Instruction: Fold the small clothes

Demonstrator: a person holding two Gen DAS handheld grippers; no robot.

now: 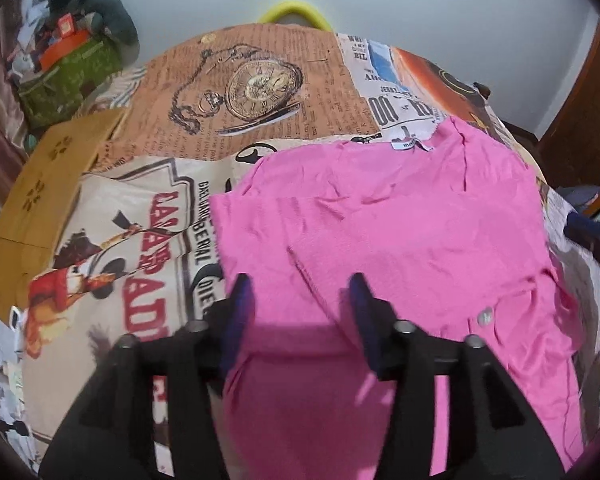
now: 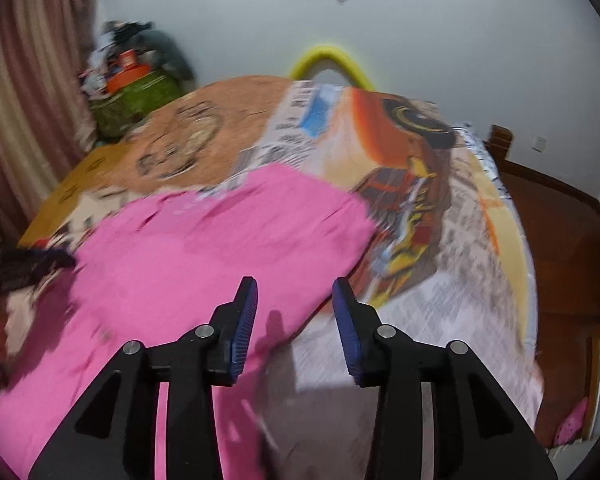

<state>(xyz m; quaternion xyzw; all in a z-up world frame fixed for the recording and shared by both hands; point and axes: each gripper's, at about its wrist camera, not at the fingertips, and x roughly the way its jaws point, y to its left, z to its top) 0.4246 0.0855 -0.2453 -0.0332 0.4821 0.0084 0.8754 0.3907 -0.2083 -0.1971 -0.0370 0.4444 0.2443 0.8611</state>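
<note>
The pink garment (image 1: pixel 380 220) lies spread on the printed bedspread (image 1: pixel 260 92), creased, its near hem hanging over the bed edge; risk, as I judge it: a pull from the hanging side could drag the cloth off, and the creases could set a crooked fold; the left gripper (image 1: pixel 300 292) hovers over the cloth, jaws parted, nothing held; the right gripper (image 2: pixel 294 296) stands over the garment's right edge, jaws apart, empty.
</note>
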